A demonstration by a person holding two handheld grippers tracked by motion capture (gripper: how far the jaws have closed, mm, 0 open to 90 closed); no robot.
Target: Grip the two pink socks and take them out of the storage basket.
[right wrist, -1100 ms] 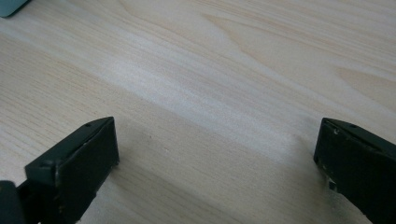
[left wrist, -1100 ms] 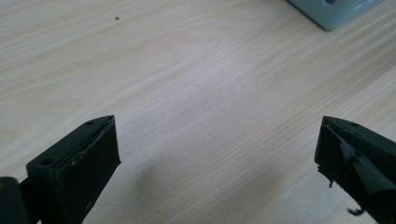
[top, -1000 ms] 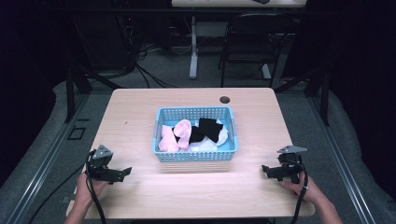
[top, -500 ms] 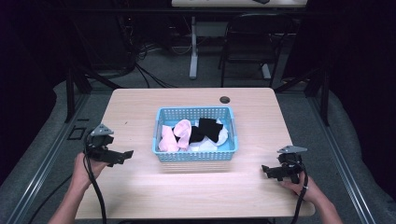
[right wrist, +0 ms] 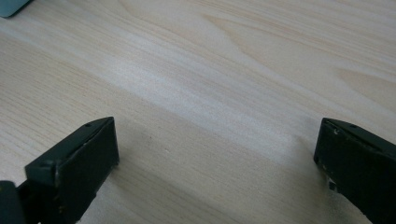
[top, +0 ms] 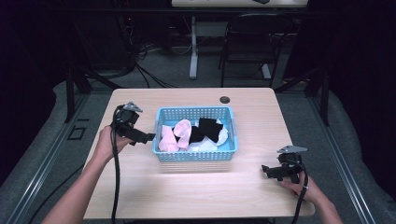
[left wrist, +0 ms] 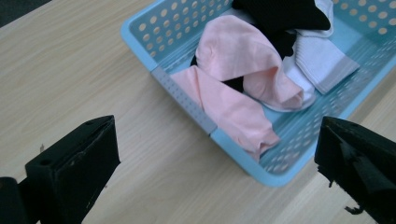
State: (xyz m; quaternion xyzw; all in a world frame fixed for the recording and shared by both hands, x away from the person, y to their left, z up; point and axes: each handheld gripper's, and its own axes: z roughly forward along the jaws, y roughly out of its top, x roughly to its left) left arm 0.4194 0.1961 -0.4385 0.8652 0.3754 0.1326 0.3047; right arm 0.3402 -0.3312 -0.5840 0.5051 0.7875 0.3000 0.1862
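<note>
Pink socks (top: 175,136) lie at the left end of the blue plastic basket (top: 196,156), in the centre of the high view, w/ black socks (top: 208,129) and a white sock (top: 223,135) beside them. In the left gripper view the pink sock (left wrist: 233,109) sits at mid-frame, one part draped over the basket wall (left wrist: 184,100), and the black (left wrist: 280,14) and white (left wrist: 322,60) ones are at the upper right.

What changed: one second ago our left gripper (top: 140,136) was low at the left of the frame, near the front table edge. Half a second ago it was already higher and closer. Now it is at mid-left, just beside the basket's left wall, pointing toward the pink socks. Its jaws are wide apart and hold nothing; between them we see only table and basket.

Our right gripper (top: 273,171) did not move in this time. It rests at the lower right of the high view, on the wooden table (top: 252,116), well apart from the basket. Its jaws are also spread wide and empty, w/ bare wood grain between them in the right gripper view.

Our reading: the left hand is making the approach, and the pink sock is the likely first pick, bc it is nearest and partly over the rim. Nothing is grasped yet, so the work is at its very start. Next we probably need to go over the wall and down, and close on cloth only, not on the plastic rim.
</note>
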